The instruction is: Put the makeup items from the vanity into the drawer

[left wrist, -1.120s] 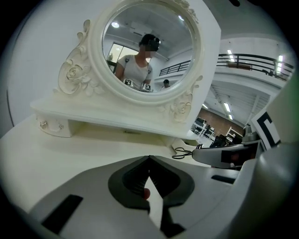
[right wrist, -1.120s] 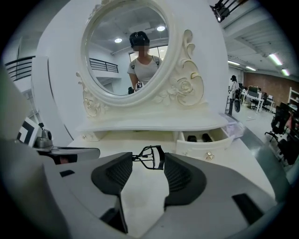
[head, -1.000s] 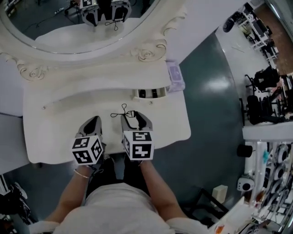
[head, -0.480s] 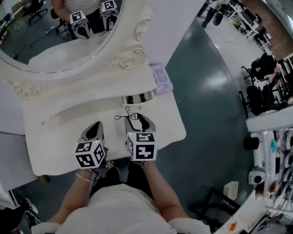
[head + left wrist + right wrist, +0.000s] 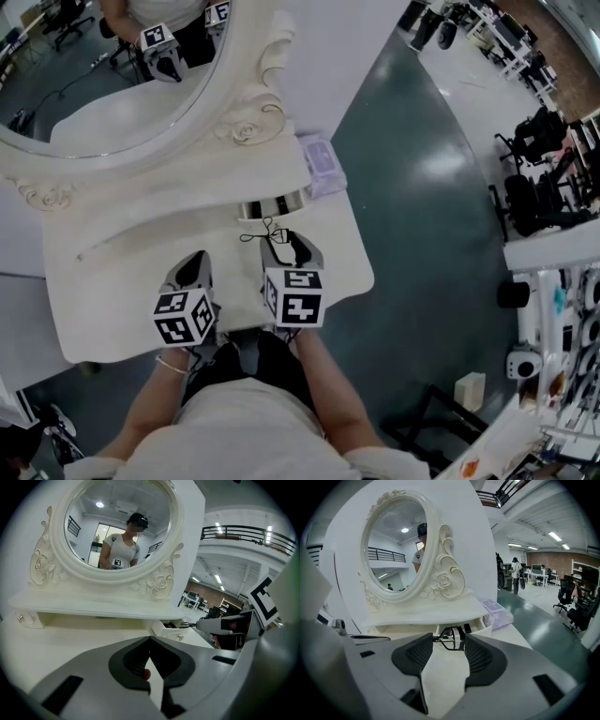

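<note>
A black eyelash curler lies on the white vanity top, just in front of a small open drawer that holds dark items. My right gripper is open, its tips right behind the curler, which shows between the two jaws without touching them. My left gripper hovers over bare tabletop to the left, and its jaws meet at the tips. A small reddish spot shows between the left pads; what it is stays unclear.
A clear purple box sits at the right end of the vanity shelf, beside the drawer. The ornate oval mirror rises behind. The vanity's right edge drops to a dark green floor; the person's body is at the front edge.
The head view has swung left and tilted. The right gripper has edged forward to the curler. The left gripper has barely moved.
</note>
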{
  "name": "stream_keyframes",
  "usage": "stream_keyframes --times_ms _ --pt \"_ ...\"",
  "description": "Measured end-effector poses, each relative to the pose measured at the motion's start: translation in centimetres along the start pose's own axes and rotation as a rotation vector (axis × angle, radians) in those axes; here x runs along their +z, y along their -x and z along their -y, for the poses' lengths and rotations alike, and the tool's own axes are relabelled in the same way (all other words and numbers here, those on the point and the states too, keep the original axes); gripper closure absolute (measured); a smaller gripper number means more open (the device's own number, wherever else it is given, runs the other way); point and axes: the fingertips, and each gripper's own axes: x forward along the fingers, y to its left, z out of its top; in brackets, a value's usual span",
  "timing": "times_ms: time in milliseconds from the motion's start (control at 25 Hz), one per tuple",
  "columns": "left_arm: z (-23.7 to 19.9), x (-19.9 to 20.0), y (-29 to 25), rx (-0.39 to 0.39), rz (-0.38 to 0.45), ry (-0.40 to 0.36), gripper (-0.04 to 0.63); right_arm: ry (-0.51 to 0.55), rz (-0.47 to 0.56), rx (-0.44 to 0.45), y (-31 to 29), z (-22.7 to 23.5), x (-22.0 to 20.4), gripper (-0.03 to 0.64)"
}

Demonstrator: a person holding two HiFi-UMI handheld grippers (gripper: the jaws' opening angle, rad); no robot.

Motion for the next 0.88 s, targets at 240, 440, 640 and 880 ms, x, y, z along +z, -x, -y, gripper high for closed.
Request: stream_keyframes --times_ms 240,440,640,880 --pt "0.4 -0.2 -1.2 0.023 -0.013 0.02 0.592 0.003 -0.008 0.0 -1.1 1.8 0.8 0.397" --pt "0.6 0.1 -2.3 0.045 -0.014 0.03 0.592 0.007 -0.003 0.004 -2.3 3.3 1.9 0.397" --pt "0.5 0.3 -3.4 0.066 -0.021 0.04 0.592 0.013 -0.012 0.008 -3.5 4.4 2.3 0.397" --pt "0.6 0.3 -4.5 0.08 -0.032 0.051 0.592 0.029 -0.031 0.01 -4.7 5.1 2.1 0.397"
